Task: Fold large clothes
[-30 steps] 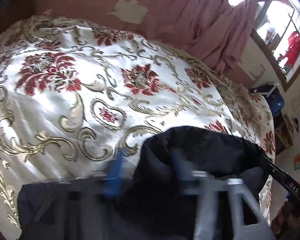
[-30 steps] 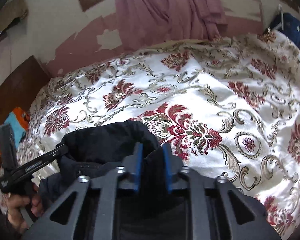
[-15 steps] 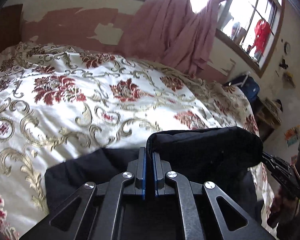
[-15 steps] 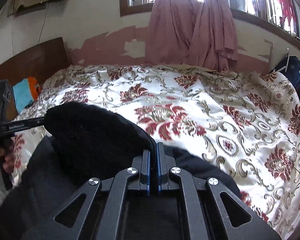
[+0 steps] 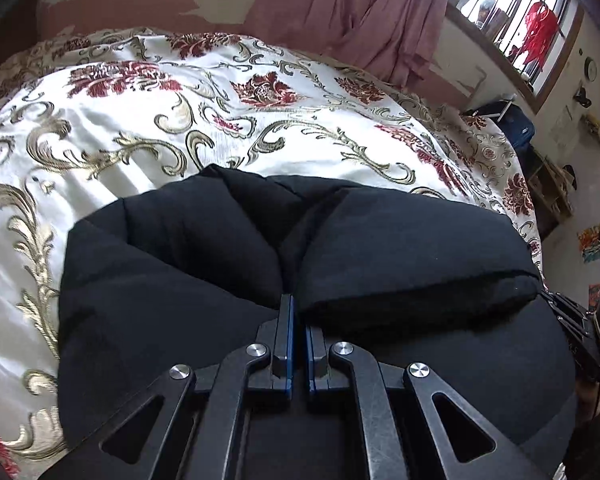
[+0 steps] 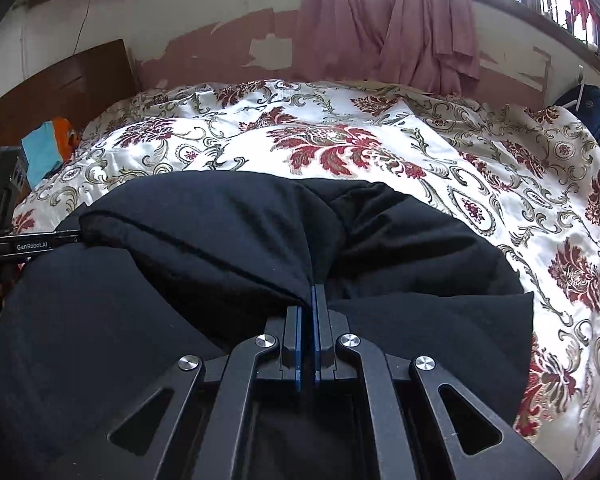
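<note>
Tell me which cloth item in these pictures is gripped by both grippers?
The black garment on the bed: the left gripper and right gripper are both shut on it. The pink curtains hang untouched, and the floral bedspread lies underneath.

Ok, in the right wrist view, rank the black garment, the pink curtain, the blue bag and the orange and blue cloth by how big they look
1. black garment
2. pink curtain
3. and 4. orange and blue cloth and blue bag: look alike, both partly hidden.
Garment is nearest the camera.
</note>
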`<state>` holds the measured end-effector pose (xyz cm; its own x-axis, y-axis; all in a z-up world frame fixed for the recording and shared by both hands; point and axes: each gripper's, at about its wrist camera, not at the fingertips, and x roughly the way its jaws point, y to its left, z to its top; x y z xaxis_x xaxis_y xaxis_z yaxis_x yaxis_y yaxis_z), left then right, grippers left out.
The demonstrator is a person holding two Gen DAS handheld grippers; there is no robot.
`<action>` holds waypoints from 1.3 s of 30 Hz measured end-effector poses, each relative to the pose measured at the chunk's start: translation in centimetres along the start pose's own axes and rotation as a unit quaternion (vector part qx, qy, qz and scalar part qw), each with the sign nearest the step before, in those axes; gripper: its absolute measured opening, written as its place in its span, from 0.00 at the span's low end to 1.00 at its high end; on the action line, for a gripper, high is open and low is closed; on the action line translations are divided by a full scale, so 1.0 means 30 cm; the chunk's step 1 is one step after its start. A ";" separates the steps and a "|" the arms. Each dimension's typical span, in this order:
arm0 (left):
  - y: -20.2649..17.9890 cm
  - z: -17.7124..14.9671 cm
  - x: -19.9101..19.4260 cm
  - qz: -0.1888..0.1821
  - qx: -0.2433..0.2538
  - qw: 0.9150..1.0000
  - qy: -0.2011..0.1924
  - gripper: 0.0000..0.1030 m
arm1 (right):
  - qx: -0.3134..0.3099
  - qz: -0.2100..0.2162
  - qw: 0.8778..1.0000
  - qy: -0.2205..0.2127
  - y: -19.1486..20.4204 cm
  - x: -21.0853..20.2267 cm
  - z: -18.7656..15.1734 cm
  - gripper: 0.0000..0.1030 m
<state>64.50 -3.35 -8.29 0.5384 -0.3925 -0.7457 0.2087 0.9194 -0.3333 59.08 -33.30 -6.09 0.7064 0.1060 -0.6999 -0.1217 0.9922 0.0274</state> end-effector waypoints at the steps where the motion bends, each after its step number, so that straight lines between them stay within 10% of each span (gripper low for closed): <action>1: 0.003 -0.002 0.007 -0.002 -0.003 1.000 0.001 0.05 | 0.001 0.000 1.000 0.002 0.001 0.010 -0.002 0.04; 9: 0.016 -0.022 -0.048 -0.031 -0.021 0.999 -0.026 0.10 | 0.014 0.008 1.000 -0.020 -0.004 0.010 -0.037 0.04; 17: -0.168 -0.016 -0.306 -0.006 0.092 0.982 -0.162 0.20 | -0.013 -0.008 0.999 -0.035 0.028 -0.033 -0.027 0.04; 24: -0.269 0.122 -0.034 -0.029 0.075 0.997 0.006 0.22 | -0.023 0.016 1.000 -0.006 0.023 -0.115 0.028 0.06; 30: -0.226 0.088 -0.019 -0.062 0.063 0.996 0.003 0.21 | 0.022 0.092 0.996 -0.003 0.005 -0.220 0.183 0.31; 39: -0.227 0.063 -0.002 -0.074 0.114 0.990 0.025 0.20 | -0.007 0.084 0.984 0.158 0.181 0.076 0.241 0.13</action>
<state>64.59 -9.56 -4.89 0.4479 -0.5186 -0.7283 0.4640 0.8311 -0.3064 65.07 -27.21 -2.38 0.4228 0.2410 -0.8736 -0.2294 0.9611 0.1542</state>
